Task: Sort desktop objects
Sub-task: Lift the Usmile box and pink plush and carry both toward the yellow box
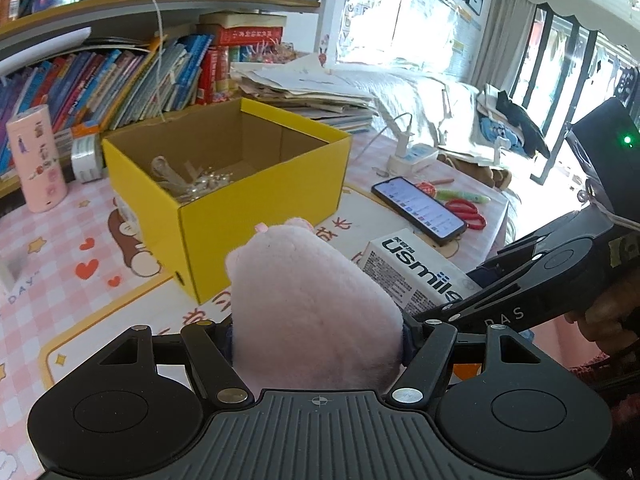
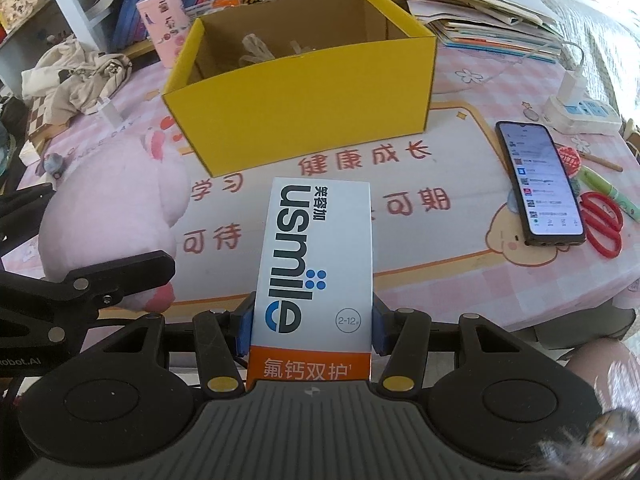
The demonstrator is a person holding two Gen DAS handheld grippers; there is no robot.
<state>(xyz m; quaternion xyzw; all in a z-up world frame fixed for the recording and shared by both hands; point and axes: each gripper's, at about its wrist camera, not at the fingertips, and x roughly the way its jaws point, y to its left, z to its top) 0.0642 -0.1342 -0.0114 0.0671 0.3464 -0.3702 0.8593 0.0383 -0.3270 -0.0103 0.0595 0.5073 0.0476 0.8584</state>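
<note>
Left gripper (image 1: 316, 344) clamped on pink plush toy (image 1: 312, 304); right gripper (image 2: 312, 330) clamped on usmile toothpaste box (image 2: 316, 256). Both held short of yellow box (image 2: 304, 120). Keep grips firm, clear the rim, one arm at a time.

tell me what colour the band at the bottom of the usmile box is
Orange, with white characters, on the usmile box; the right wrist view shows it best.

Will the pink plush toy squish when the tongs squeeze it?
Probably yes. The pink plush toy looks fluffy and bulges out past the left tongs gripping it, so it likely squashes and springs back. It seems light for its size, and its fuzzy fabric shouldn't slip easily.
</note>
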